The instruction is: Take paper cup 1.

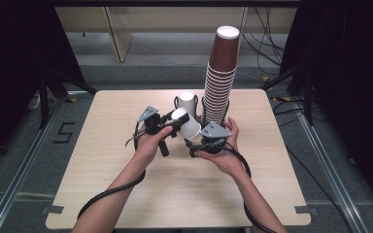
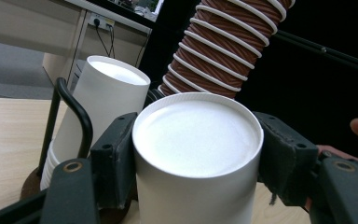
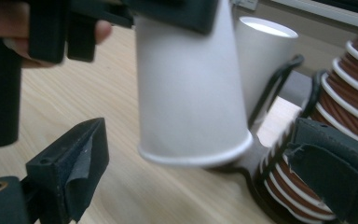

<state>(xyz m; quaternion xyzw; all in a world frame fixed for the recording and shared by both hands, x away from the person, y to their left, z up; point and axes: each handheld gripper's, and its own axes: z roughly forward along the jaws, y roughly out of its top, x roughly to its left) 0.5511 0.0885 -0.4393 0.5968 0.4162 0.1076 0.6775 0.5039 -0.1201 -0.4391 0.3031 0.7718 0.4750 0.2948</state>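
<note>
The left gripper (image 2: 193,158) clamps a white cup (image 2: 196,154) upside down just beside the brown stack (image 1: 221,73), while the right gripper (image 3: 196,186) is released below it, so careless swinging could knock the stack over.

"5" on the floor (image 1: 64,132)

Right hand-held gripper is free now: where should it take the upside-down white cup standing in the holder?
Grip the white cup on its bare upper wall, just below the closed base that faces up. Come from above or the near side: the black holder loops flank its lower part and the brown cup stack crowds its right.
</note>
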